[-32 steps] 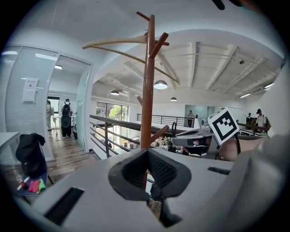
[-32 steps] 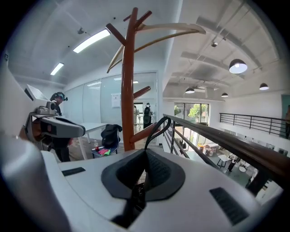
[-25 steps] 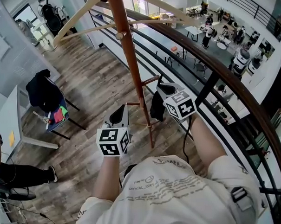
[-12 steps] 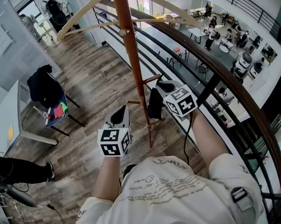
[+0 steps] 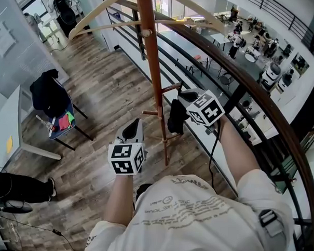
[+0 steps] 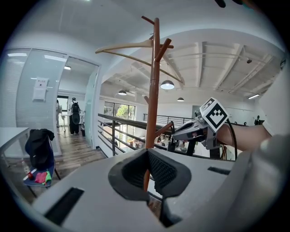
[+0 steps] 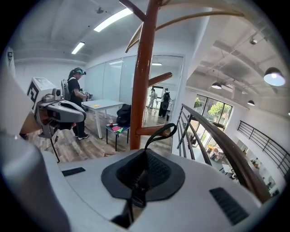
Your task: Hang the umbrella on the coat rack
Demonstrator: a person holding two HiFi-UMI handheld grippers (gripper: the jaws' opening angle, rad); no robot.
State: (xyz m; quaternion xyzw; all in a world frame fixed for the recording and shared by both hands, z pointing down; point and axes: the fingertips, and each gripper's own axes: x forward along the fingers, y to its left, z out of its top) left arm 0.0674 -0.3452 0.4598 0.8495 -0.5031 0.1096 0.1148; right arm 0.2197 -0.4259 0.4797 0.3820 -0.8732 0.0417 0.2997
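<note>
One short peg [image 7: 142, 132] of the coat rack [image 7: 141, 68] lies just ahead of the right gripper [image 7: 144, 168], whose jaws are clamped on the strap [image 7: 170, 124] of the black umbrella [image 5: 175, 119], which dangles under it. The loop seems to reach the peg's tip, so it should be eased fully over the peg before release. The left gripper [image 6: 147, 171], jaws together and empty, waits at its left. No container shows.

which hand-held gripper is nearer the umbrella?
Right. The right hand-held gripper is shut on the umbrella, right of the coat rack pole; the left hand-held gripper is across the pole, clear of the umbrella.
</note>
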